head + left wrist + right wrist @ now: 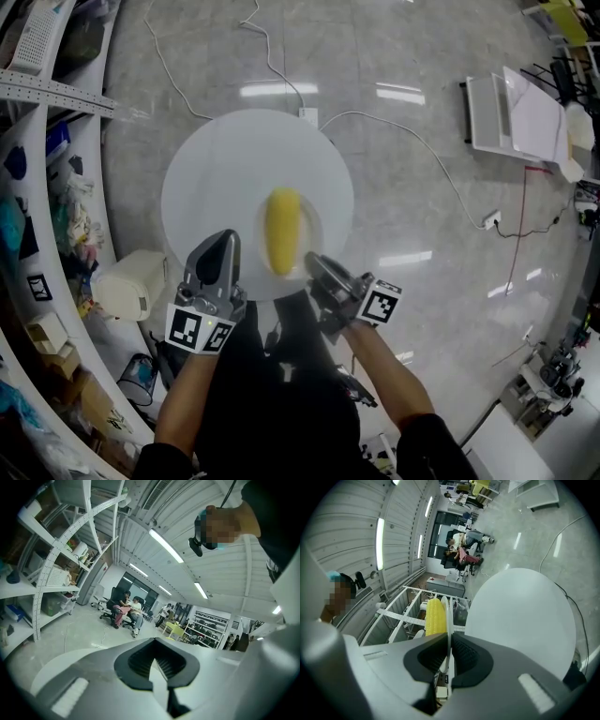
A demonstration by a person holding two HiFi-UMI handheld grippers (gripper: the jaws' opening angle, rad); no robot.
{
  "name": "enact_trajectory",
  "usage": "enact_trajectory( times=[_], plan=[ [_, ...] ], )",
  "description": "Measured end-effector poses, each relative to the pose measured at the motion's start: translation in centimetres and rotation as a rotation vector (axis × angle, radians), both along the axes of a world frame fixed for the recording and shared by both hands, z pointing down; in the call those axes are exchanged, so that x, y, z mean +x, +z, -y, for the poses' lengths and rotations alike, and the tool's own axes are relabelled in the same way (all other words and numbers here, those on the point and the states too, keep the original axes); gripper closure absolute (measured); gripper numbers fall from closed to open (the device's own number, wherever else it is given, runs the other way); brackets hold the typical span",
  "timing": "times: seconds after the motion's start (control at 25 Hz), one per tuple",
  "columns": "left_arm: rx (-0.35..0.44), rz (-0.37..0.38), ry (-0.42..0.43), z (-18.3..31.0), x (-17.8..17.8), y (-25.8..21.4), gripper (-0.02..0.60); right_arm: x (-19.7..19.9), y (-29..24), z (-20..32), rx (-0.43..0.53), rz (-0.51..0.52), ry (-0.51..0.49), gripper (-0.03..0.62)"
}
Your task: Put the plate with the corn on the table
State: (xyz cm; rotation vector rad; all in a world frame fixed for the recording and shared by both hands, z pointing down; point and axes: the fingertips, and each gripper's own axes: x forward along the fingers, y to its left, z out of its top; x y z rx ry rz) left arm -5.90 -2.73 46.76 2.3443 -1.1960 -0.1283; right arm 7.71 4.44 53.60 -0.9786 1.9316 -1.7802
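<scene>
**Head view.** A round white table (216, 169) stands on a glossy grey floor (431, 225), with white metal shelving (37, 89) along the left. Over the near edge of the table a small white round plate (314, 220) is seen, and a yellow corn cob (282, 230) lies along its middle. The near rim of the plate is taken by the right gripper (317, 265), which is reached in from the near right. The grip is placed at the rim, presumably so that the cob is left undisturbed and the plate is kept level. The left gripper (221, 242) is held just beside the plate, to its left over the same near edge, apart from the plate. It is judged to be kept out of the way.

**Left gripper view.** The left gripper (157, 660) is shown with its jaws drawn together. Nothing is seen to be held between them. Only the room and the ceiling lie beyond.

**Right gripper view.** The right gripper (449, 644) is clamped on the thin plate (448, 620), which is seen edge-on. The corn cob (433, 616) lies on one face of the plate, and the table (520, 620) lies on the other side. Whether the plate touches the tabletop cannot be told. The setting-down is judged to be unfinished, since the rim is not released.
</scene>
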Motion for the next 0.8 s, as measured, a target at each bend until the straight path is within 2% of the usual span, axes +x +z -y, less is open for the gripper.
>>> enact_trajectory(
  times=[0.8],
  plan=[
    [-0.034,0.006,0.013,1.6,-0.8,4.0,0.578,0.4,5.8,1.8,-0.019,-0.016,0.047,0.56]
  ],
)
